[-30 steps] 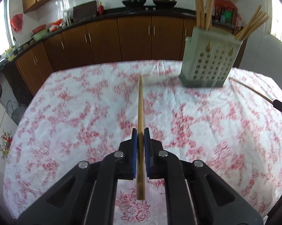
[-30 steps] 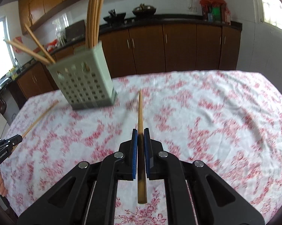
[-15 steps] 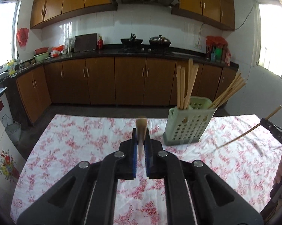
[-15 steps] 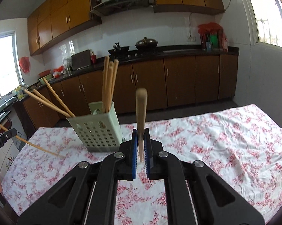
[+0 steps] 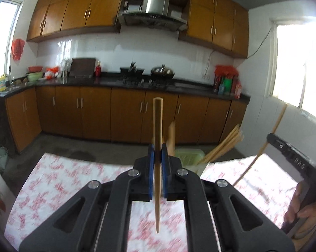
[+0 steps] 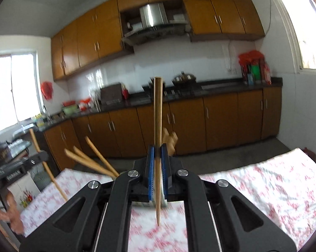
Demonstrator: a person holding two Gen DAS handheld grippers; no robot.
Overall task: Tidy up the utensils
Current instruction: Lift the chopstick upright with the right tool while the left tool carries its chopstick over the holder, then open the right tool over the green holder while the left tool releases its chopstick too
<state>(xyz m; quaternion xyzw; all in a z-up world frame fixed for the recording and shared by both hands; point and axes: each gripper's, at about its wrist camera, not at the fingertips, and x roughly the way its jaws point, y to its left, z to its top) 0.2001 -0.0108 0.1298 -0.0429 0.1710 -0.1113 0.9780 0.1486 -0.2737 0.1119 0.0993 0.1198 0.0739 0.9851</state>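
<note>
Up above the red-and-white floral tablecloth (image 5: 59,187), the left black two-finger gripper (image 5: 157,163) has its blue pads clamped on a long tapered wooden chopstick (image 5: 158,138), held upright with the blunt end at the top and the pointed tip hanging below the jaws. Likewise, the right black two-finger gripper (image 6: 157,163) is closed on a second tapered wooden chopstick (image 6: 158,115), upright too, thin tip down over the cloth. Just behind the left gripper's fingers sits the pale green perforated plastic utensil holder (image 5: 189,156) on the table, with several wooden chopsticks (image 5: 225,146) leaning out of it to the right. From the right wrist view the holder itself is mostly hidden by the gripper; only those leaning sticks show, at the left. Brown wooden kitchen cabinets (image 5: 124,113) fill the background.
</note>
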